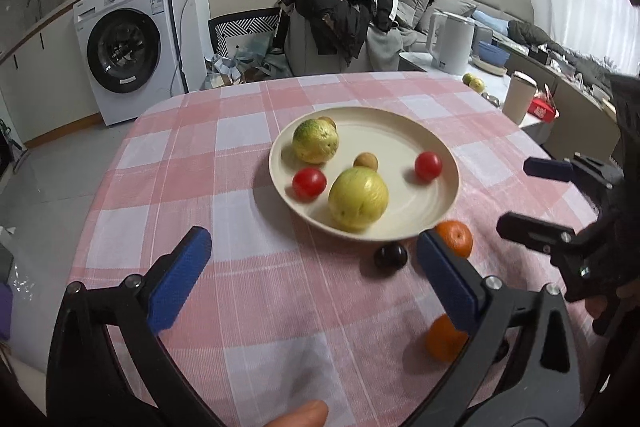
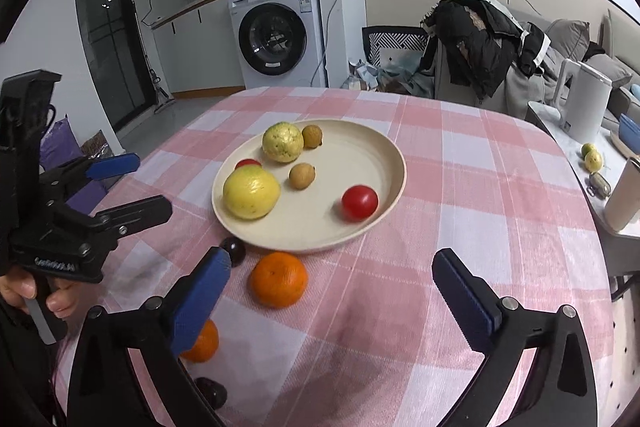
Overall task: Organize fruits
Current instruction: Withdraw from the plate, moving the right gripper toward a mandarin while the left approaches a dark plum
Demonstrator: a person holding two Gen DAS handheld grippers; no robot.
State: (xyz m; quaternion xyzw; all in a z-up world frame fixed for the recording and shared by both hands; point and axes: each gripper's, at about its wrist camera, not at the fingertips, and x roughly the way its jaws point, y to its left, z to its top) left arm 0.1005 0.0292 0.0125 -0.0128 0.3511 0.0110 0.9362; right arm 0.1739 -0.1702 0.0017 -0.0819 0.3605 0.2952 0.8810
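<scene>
On checkered table (image 1: 224, 187), left wrist view: cream plate (image 1: 400, 131) at centre, two yellow-green fruits, two red tomatoes, small brown fruits inside. Left tongs (image 1: 312, 267) spread wide, nothing between. Orange (image 1: 456, 237) and dark plum (image 1: 390, 257) just off plate rim at 5 o'clock.

Right wrist view: right tongs (image 2: 332, 275) spread too, empty. Same orange sits between blue pads, second orange (image 2: 204, 345) at 7 o'clock behind left pad.

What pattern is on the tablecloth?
Pink and white checks on the tablecloth, clearest in the right wrist view.
</scene>
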